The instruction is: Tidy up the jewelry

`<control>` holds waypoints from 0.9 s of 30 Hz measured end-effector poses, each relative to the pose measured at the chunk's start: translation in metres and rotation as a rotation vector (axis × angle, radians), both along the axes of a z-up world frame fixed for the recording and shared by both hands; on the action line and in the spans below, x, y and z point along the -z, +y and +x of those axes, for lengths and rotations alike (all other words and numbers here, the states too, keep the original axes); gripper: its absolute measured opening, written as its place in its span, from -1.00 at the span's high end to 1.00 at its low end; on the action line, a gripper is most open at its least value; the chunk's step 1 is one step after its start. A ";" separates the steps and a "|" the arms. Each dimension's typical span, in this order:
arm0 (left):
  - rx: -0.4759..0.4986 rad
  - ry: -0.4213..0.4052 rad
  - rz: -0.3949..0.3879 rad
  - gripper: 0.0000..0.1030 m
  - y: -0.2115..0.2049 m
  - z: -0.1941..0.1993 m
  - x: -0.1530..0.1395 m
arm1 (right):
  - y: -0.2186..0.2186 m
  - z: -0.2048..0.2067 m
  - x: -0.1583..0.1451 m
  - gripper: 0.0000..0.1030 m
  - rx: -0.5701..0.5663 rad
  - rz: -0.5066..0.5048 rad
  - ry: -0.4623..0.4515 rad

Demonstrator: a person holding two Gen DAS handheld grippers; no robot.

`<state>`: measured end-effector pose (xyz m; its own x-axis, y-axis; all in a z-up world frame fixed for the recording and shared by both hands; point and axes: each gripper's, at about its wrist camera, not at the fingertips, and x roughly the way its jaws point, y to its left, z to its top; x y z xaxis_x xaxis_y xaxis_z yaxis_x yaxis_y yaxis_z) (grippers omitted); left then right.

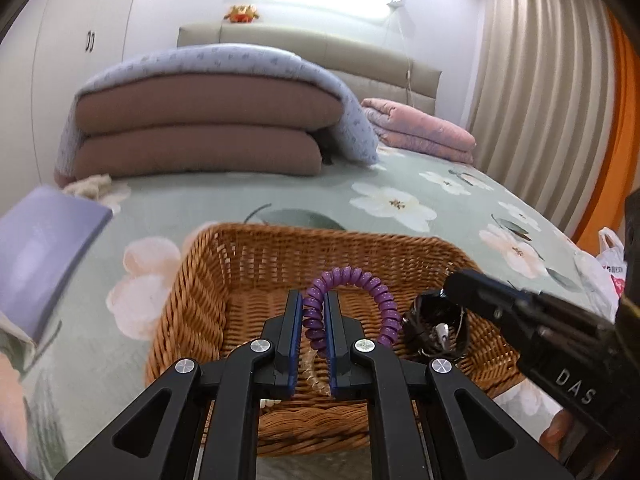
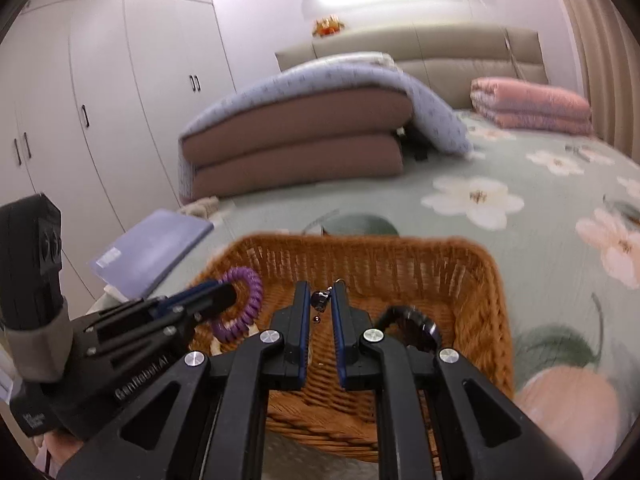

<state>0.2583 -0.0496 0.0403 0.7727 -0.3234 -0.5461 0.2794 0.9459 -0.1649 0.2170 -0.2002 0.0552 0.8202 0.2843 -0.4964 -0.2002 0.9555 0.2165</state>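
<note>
Two grippers hang over the wicker basket (image 1: 200, 300) at lower centre: left gripper (image 1: 313, 308) pinching a purple coil bracelet (image 1: 360, 280), right gripper (image 2: 321, 300) clasping a small dark charm (image 2: 319, 300).

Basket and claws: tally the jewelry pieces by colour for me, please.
Purple: 1, coil bracelet in the left claw
Dark: 2, small charm in the right claw, black bracelet in the basket
Total: 3

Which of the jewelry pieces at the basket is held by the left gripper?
The purple coil bracelet, pinched in the left gripper over the wicker basket. The right gripper holds a small dark charm instead.
</note>
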 end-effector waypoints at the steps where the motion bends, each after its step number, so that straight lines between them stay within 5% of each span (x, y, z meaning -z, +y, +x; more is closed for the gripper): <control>1: -0.001 0.007 -0.004 0.80 0.001 0.002 0.003 | -0.002 0.002 0.003 0.74 0.003 -0.002 0.009; 14: -0.040 0.016 0.045 0.78 -0.001 0.001 0.012 | -0.007 0.005 0.019 0.72 0.013 0.003 0.058; 17: -0.058 0.022 0.054 0.74 -0.001 0.001 0.013 | -0.007 0.004 0.020 0.46 0.004 0.015 0.058; 22: -0.058 0.035 0.011 0.14 0.007 0.000 0.012 | -0.007 -0.003 0.013 0.32 0.009 0.016 0.019; 27: -0.063 0.018 -0.011 0.12 0.012 -0.009 0.007 | -0.011 -0.008 0.011 0.31 0.023 0.025 0.012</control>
<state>0.2490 -0.0371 0.0329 0.7817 -0.2805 -0.5570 0.2165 0.9596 -0.1795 0.2088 -0.2112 0.0446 0.8208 0.2781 -0.4990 -0.1757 0.9541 0.2427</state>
